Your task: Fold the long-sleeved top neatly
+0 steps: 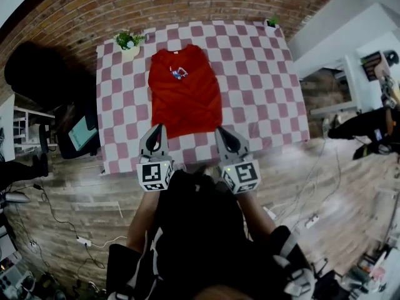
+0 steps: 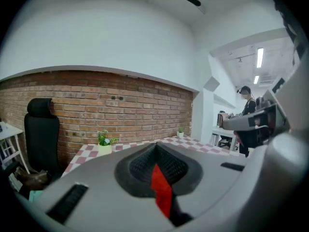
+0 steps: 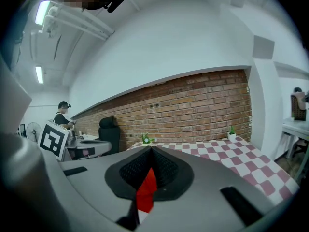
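On the pink-and-white checked tablecloth (image 1: 262,86), a white-potted green plant (image 1: 129,41) is standing at the far left corner. The left gripper (image 1: 155,130) is reaching forward over the near edge, its jaws closed tight and pinching a strip of the red long-sleeved top (image 1: 185,95), probably its hem corner. The top is lying flat along the table's middle. The right gripper (image 1: 220,132) is pointing alongside the left, likewise clamped on red fabric (image 3: 145,190).
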A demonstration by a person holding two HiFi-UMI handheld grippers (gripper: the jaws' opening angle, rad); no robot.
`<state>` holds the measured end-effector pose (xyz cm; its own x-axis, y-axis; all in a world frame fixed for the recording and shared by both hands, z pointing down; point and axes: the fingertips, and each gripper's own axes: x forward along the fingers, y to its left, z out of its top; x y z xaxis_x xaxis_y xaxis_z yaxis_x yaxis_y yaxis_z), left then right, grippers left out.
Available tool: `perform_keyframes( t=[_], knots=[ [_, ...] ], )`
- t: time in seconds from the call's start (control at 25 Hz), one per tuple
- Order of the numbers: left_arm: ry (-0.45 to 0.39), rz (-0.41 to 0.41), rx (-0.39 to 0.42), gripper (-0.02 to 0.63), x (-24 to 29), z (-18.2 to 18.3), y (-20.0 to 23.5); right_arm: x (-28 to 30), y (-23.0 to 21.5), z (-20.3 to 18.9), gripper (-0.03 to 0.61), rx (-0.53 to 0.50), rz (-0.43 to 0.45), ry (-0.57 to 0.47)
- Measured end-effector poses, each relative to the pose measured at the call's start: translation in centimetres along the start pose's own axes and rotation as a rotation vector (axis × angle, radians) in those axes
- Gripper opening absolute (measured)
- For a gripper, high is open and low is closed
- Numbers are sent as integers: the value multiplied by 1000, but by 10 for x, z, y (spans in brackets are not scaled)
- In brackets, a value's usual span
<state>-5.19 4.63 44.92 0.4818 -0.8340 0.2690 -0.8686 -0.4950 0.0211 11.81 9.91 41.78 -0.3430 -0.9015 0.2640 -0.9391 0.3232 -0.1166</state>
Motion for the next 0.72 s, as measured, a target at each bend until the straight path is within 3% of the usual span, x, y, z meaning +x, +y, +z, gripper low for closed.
perform_keyframes(
  t=[0.32, 0.36, 0.4, 0.48, 0.72],
  knots=[
    [-62, -74, -47, 6, 6, 31, 52, 37, 26, 31, 11, -20, -44, -52],
    [-64, -88, -51, 13, 9, 33, 56, 41, 27, 32, 59, -12, -48, -46],
    [-61, -103, -54, 28, 12, 33, 58, 45, 27, 32, 138, -4, -51, -38],
    [-44, -125, -60, 152, 22, 32, 64, 55, 23, 32, 152, 0, -52, -24],
    [43, -214, 20, 192, 71, 29, 80, 110, -5, 39, 152, -84, 21, 50]
  ],
)
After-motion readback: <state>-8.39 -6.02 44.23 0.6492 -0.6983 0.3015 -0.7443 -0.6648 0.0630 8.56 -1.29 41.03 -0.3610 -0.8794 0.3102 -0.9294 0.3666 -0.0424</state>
